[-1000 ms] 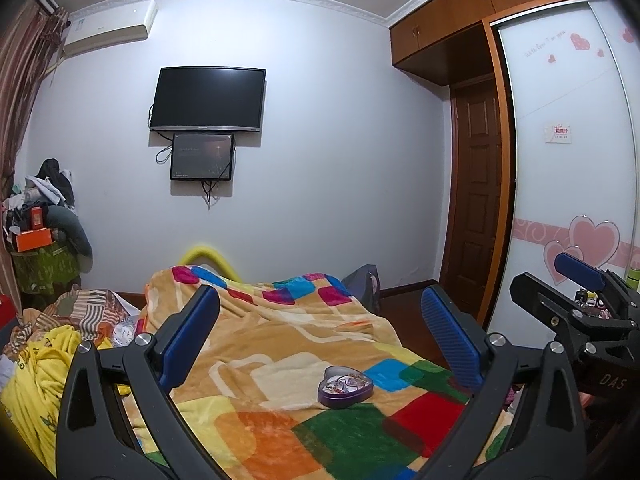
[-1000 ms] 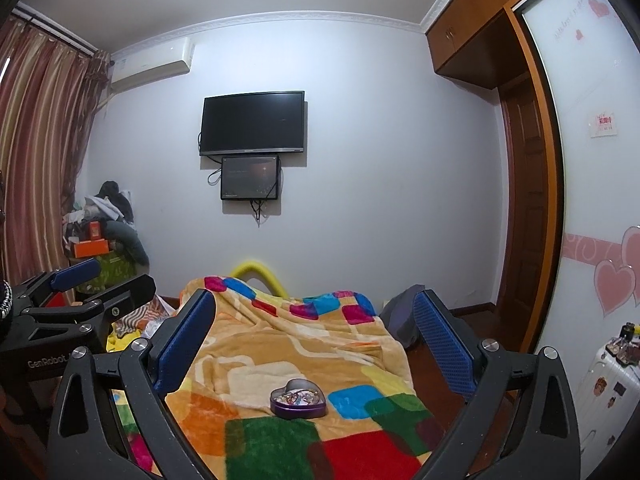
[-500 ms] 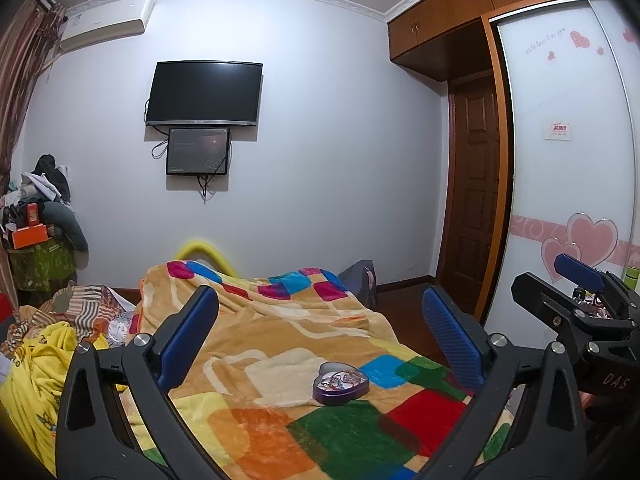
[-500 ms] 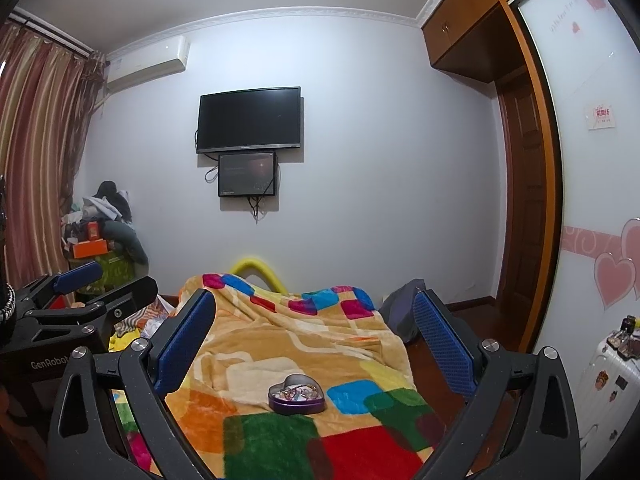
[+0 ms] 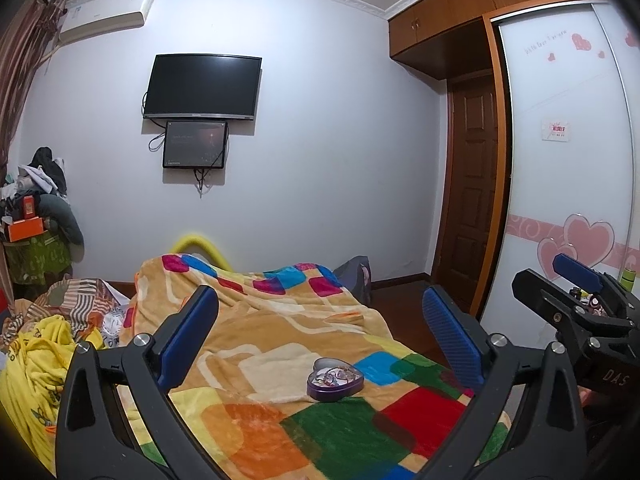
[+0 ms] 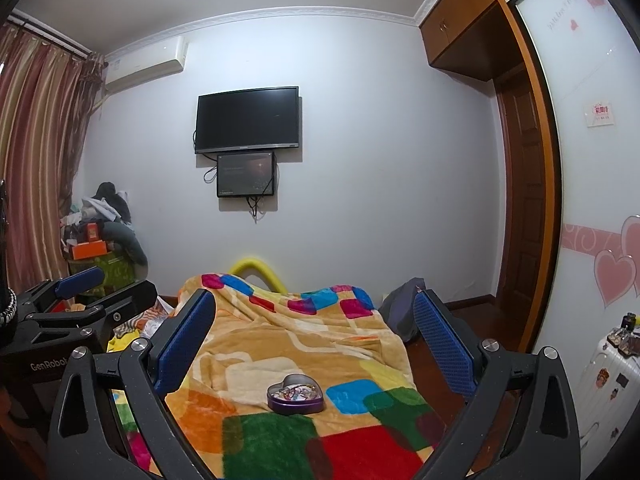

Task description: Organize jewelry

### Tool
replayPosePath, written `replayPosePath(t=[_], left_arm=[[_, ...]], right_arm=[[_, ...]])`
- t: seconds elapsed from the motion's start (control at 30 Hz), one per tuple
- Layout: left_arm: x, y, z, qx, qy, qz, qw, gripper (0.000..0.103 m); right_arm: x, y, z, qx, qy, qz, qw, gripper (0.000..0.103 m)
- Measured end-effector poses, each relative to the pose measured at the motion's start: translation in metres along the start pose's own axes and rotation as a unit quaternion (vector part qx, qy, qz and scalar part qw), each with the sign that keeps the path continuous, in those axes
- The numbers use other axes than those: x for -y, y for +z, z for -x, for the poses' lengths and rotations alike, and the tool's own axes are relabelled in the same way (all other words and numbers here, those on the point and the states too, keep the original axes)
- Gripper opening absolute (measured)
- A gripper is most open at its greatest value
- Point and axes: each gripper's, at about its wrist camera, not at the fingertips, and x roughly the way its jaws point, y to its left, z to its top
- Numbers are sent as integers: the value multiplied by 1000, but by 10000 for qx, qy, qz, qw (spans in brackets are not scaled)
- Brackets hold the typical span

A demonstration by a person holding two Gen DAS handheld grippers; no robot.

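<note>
A purple heart-shaped tin (image 5: 335,379) with jewelry inside lies open on a colourful checked blanket (image 5: 280,336) on the bed; it also shows in the right wrist view (image 6: 295,394). My left gripper (image 5: 320,320) is open and empty, held above the bed short of the tin. My right gripper (image 6: 314,320) is open and empty too, also above the bed. The right gripper shows at the right edge of the left wrist view (image 5: 576,304). The left gripper shows at the left of the right wrist view (image 6: 80,300).
A yellow garment (image 5: 36,360) and striped cloth (image 5: 76,300) lie left of the blanket. A cluttered stand (image 5: 32,236) is at far left. A TV (image 5: 202,88) hangs on the wall. A wardrobe (image 5: 568,160), a door (image 5: 472,200) and a white suitcase (image 6: 600,384) are on the right.
Both views have shifted slightly; the tin sits a little lower and further left in the left wrist view. Both grippers stay open and empty.
</note>
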Motion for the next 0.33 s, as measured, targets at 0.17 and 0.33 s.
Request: replayPosePath(t=[0.17, 0.33], left_arm=[[1, -1, -1, -10, -10, -5, 10000, 103], [1, -3, -2, -8, -12, -35, 10000, 103]], right_arm=[[2, 0, -1, 10, -16, -30, 10000, 99], [4, -1, -1, -3, -14, -88, 10000, 99]])
